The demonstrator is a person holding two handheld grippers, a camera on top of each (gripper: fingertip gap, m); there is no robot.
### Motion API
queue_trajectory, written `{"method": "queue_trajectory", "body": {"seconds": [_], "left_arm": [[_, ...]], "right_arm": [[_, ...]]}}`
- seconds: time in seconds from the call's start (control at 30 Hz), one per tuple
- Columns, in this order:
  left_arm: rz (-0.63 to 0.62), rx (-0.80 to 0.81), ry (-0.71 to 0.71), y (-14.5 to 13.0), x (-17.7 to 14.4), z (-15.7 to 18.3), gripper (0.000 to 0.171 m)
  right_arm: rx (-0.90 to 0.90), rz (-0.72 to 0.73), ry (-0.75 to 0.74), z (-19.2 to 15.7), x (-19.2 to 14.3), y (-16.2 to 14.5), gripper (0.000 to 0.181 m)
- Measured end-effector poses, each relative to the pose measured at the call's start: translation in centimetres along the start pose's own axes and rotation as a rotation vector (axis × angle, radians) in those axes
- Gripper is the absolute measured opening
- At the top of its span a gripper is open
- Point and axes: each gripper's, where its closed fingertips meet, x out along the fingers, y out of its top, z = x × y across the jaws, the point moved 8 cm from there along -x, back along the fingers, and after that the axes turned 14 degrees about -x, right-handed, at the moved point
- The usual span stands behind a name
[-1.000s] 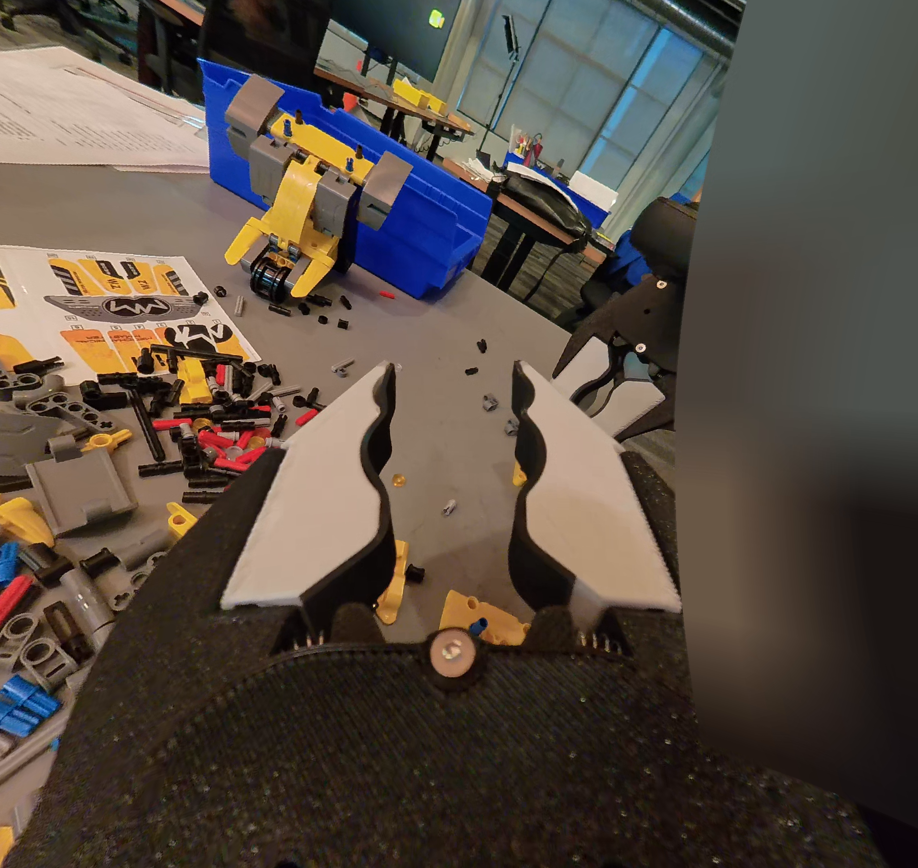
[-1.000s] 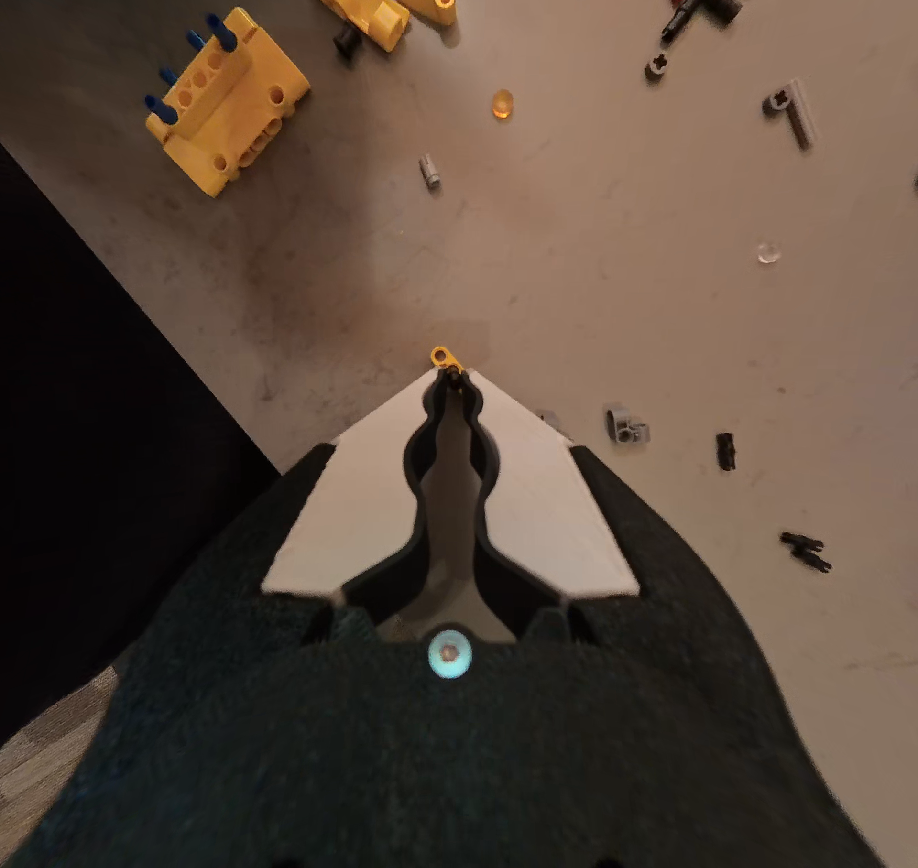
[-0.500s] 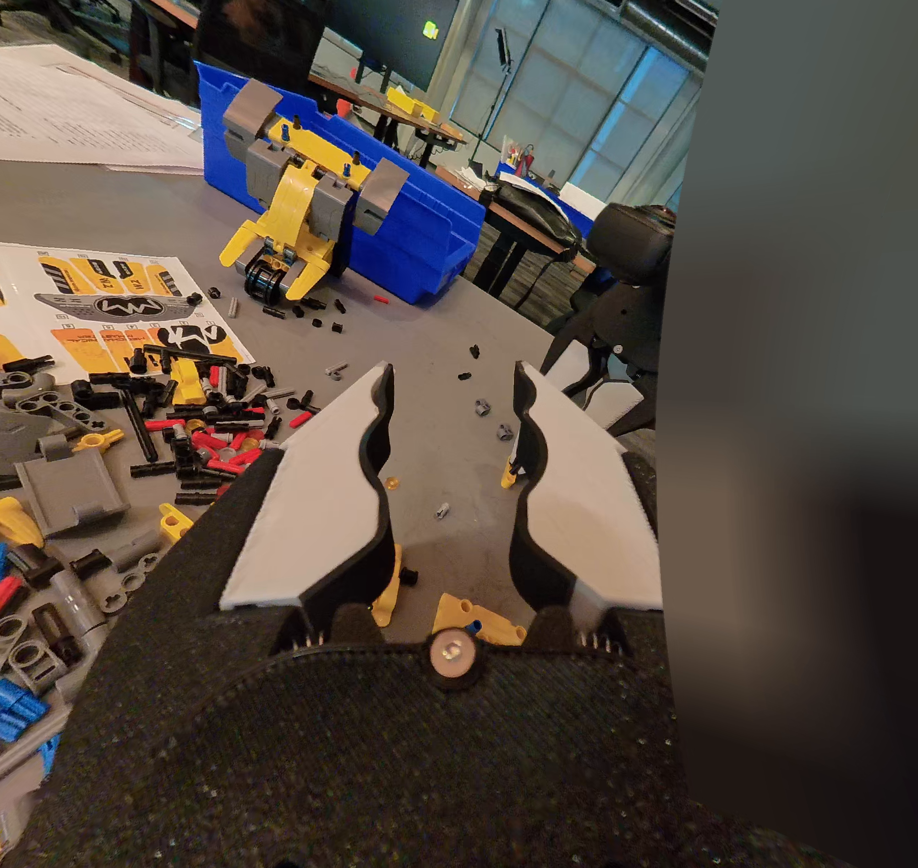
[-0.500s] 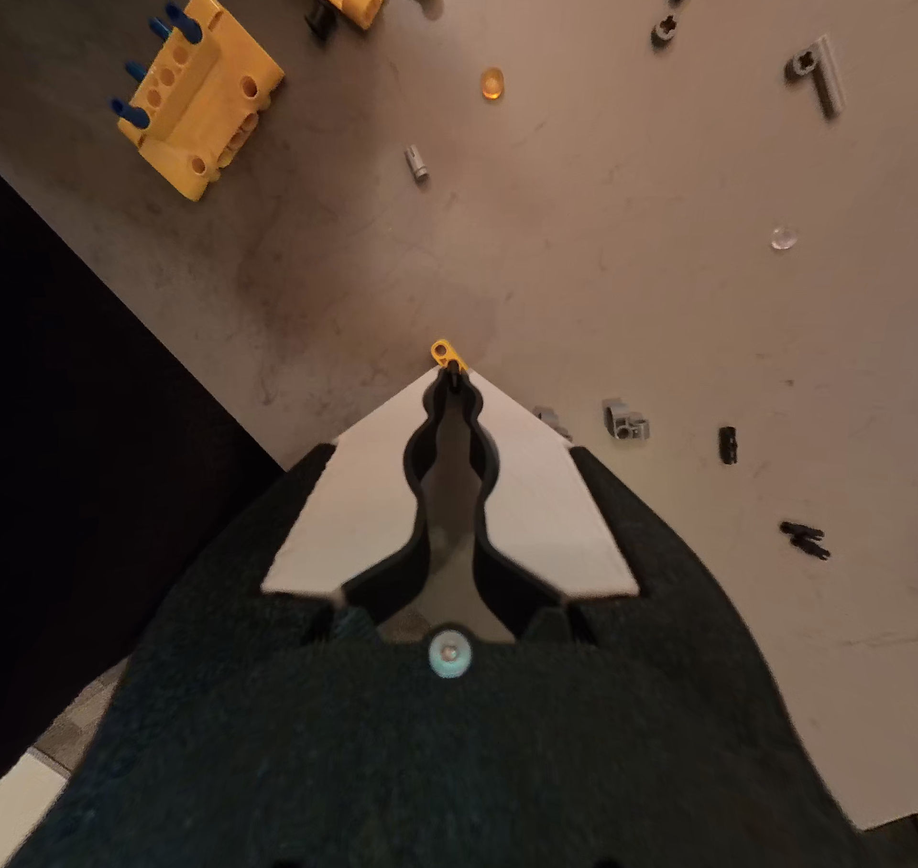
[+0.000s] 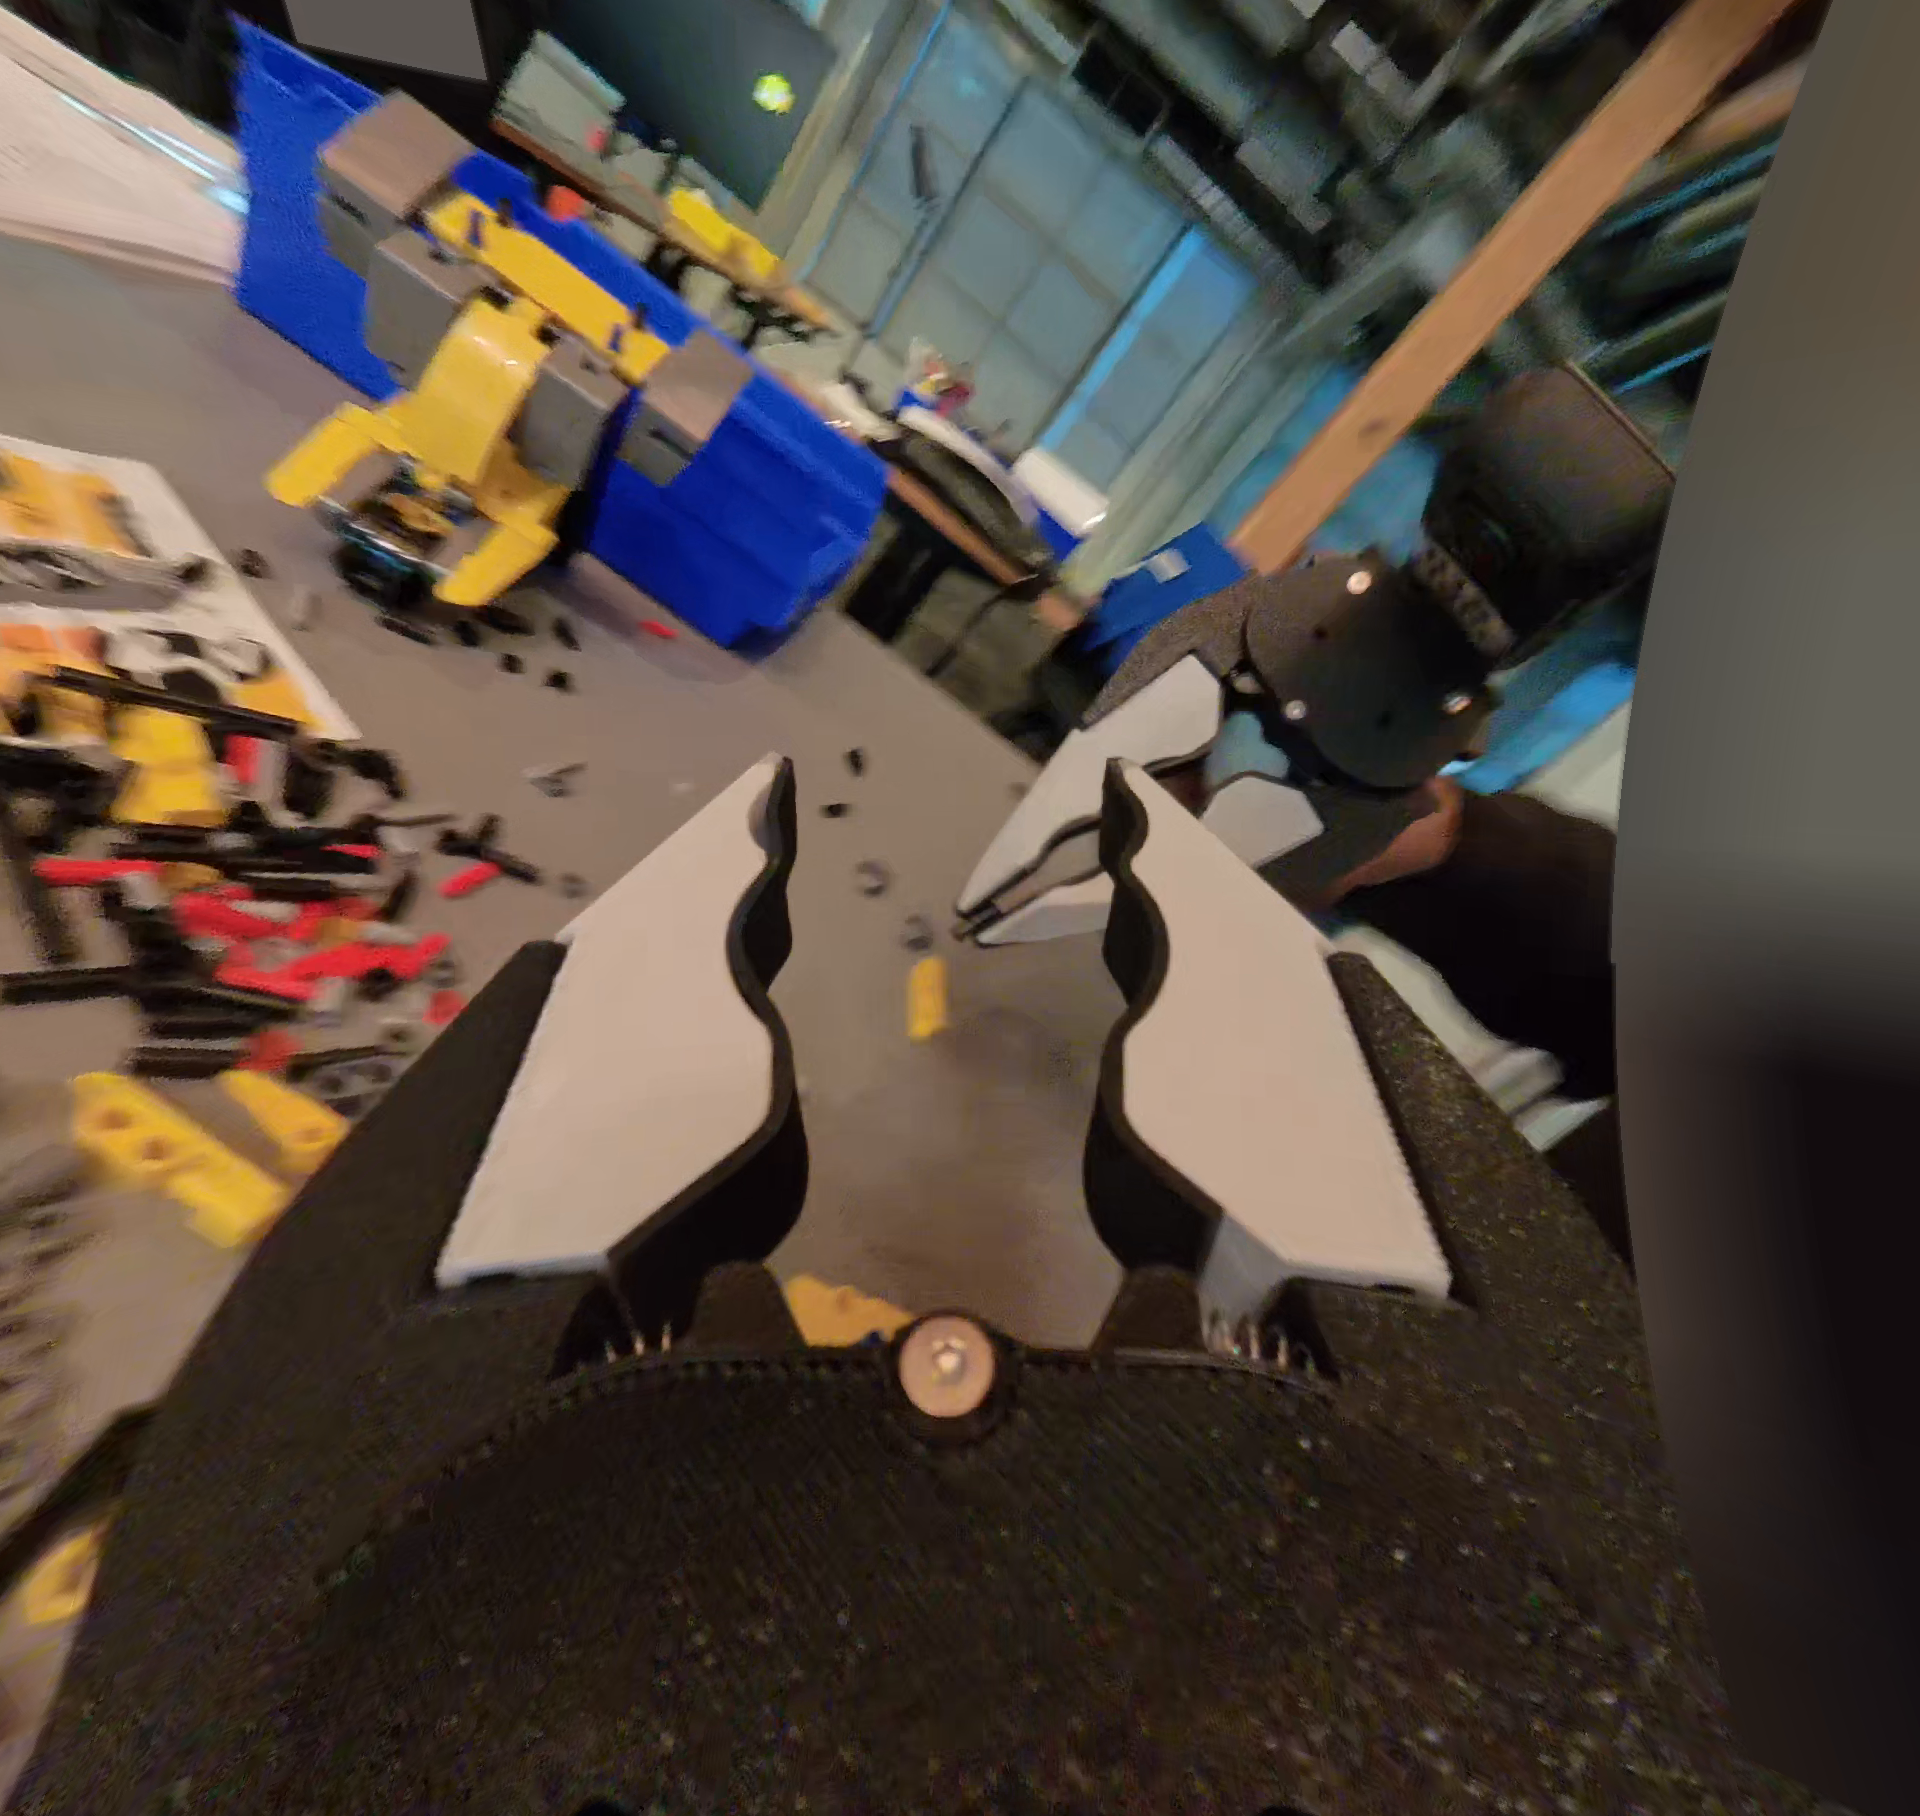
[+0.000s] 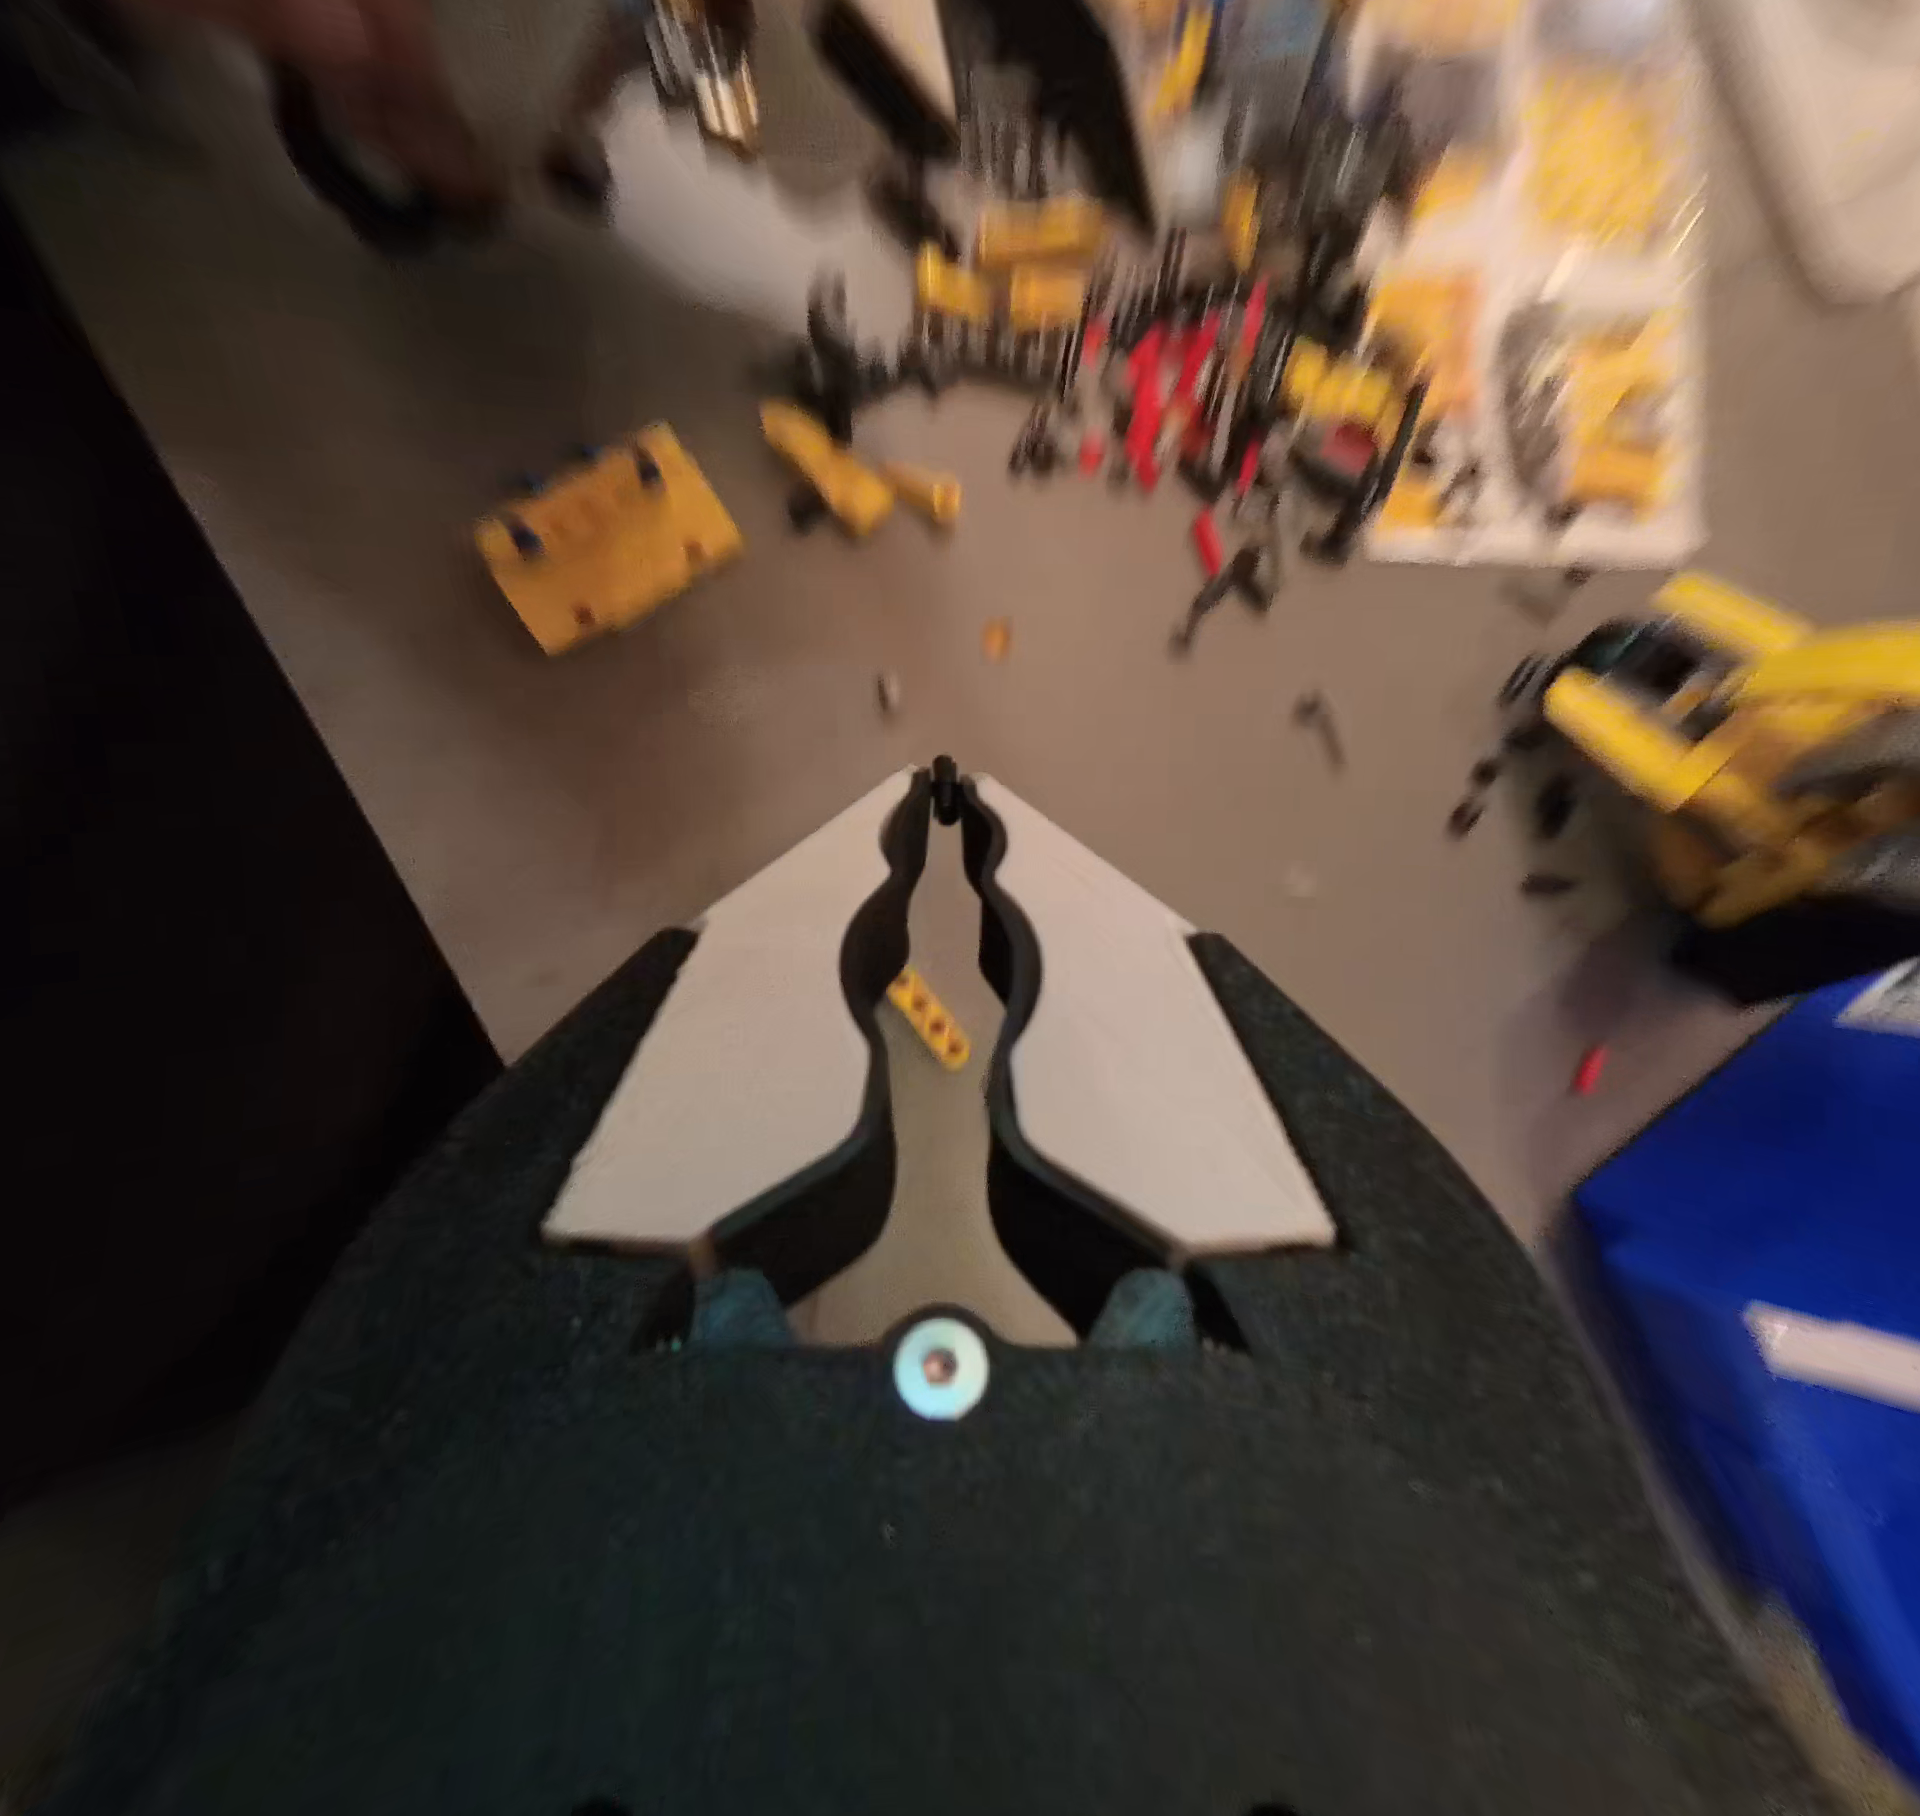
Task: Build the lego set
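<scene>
Two grippers above the grey table (image 5: 644, 727): left gripper (image 5: 940, 790) spread wide, right gripper (image 6: 943, 777) pinching a small black pin (image 6: 943, 787).

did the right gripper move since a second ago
Yes. The right gripper has pulled up and back from the grey table: the yellow pinned block looks smaller and nearer centre, and the blue bin now shows.

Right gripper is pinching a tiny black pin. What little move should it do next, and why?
Probably lower the black pin toward the yellow beam lying just below: the right gripper is shut on it, and the left gripper is open, empty.
</scene>
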Motion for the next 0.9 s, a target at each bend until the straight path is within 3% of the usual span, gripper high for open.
{"method": "queue_trajectory", "body": {"seconds": [0.1, 0.23, 0.43, 0.57, 0.9], "left_arm": [[-0.012, -0.272, -0.233, 0.1, -0.1, 0.1, 0.06], [-0.048, -0.488, -0.494, 0.0, -0.2, 0.7, 0.044], [-0.134, -0.419, -0.504, -1.0, 0.4, 1.6, 0.032], [-0.151, -0.428, -0.558, -1.1, 0.3, 2.0, 0.012], [-0.2, -0.427, -0.597, -1.4, 0.3, 2.3, 0.003]], "right_arm": [[-0.138, 0.272, -0.133, -0.5, -2.7, 2.7, 0.004], [-0.292, 0.361, -0.326, -1.2, -4.2, 4.3, 0.004], [-0.319, 0.456, -0.384, -1.8, -5.1, 5.4, 0.004], [-0.319, 0.476, -0.384, -1.9, -5.2, 5.5, 0.004], [-0.323, 0.542, -0.36, -2.1, -4.7, 5.7, 0.005]]}}
